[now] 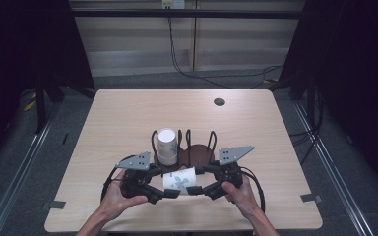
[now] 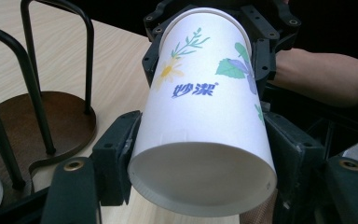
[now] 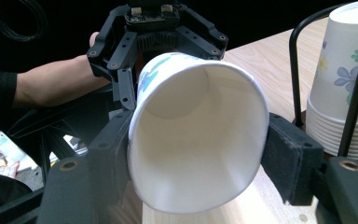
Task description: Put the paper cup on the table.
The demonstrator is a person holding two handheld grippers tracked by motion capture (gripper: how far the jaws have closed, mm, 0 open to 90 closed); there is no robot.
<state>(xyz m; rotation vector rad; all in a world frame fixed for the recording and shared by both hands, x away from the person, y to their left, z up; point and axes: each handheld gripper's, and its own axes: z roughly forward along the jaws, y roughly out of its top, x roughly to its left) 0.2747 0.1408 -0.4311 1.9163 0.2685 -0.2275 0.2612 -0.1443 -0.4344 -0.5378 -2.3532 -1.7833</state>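
Observation:
A white paper cup (image 1: 179, 179) with a flower print and blue lettering lies level in the air just above the table's near edge, held between both grippers. My left gripper (image 1: 170, 192) has its pads against the two sides of the cup's base (image 2: 200, 186), which keeps its round shape. My right gripper (image 1: 194, 190) is shut on the cup's open mouth (image 3: 198, 154) and presses the rim into an oval. The two grippers face each other, and a hand holds each one.
Just behind the grippers stands a black wire rack (image 1: 197, 147) on a dark wooden base (image 2: 46, 116). A stack of paper cups (image 1: 167, 146) stands upright in its left end. The table has a small round hole (image 1: 219, 102) at the far right.

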